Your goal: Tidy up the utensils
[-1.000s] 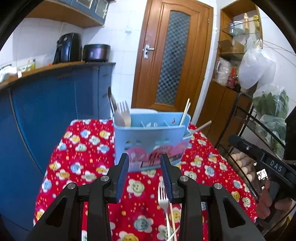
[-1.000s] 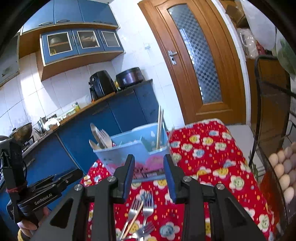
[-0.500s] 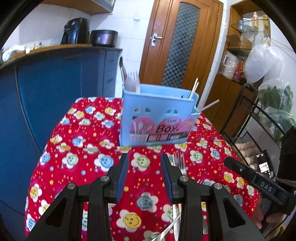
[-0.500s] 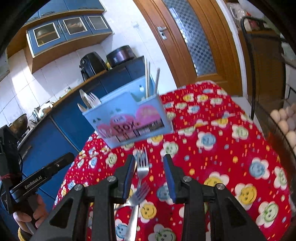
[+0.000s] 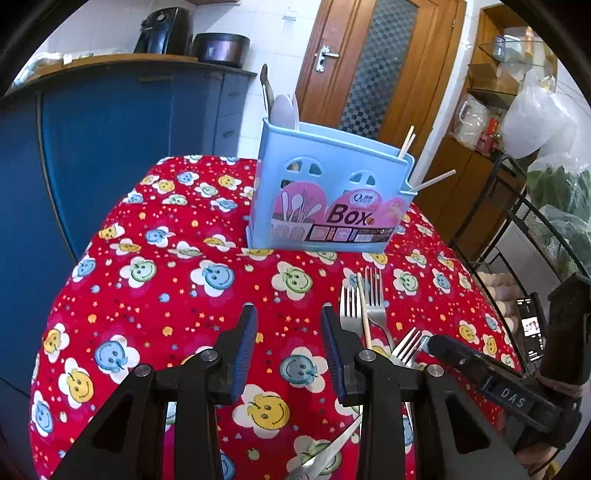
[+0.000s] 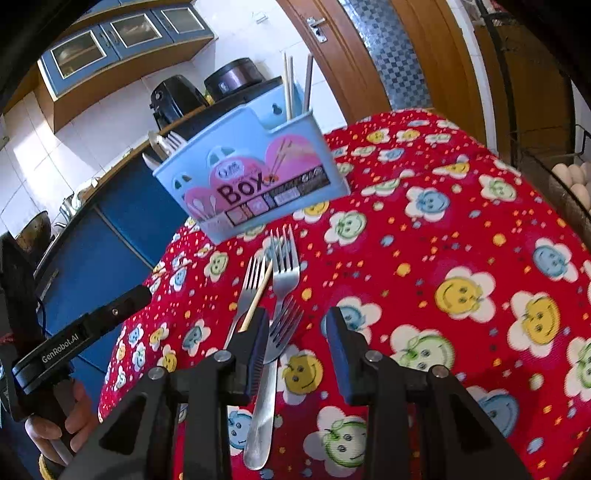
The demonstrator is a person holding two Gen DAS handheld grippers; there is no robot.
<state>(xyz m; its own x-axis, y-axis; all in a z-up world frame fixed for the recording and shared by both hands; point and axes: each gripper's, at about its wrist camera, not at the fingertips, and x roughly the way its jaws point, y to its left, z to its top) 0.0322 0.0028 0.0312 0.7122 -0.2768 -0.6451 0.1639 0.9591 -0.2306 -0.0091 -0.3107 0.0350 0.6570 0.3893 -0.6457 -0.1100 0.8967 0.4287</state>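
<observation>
A light blue utensil box stands on the red flowered tablecloth, with spoons and forks in its left end and chopsticks in its right. In front of it lie two forks with a wooden chopstick between them, and a third fork lies across their handles. My left gripper hovers open over bare cloth, left of the forks. My right gripper is open low over the pile. The third fork's head lies under its left finger. The same box sits beyond.
A blue kitchen counter with an air fryer and a pot runs along the left. A wooden door is behind, and a wire rack with eggs stands right. A silvery blade lies near the table's front edge.
Both grippers have sunk toward the table and tilted down. The box now sits higher in both views and the loose forks are much closer. Neither gripper's opening has changed.
</observation>
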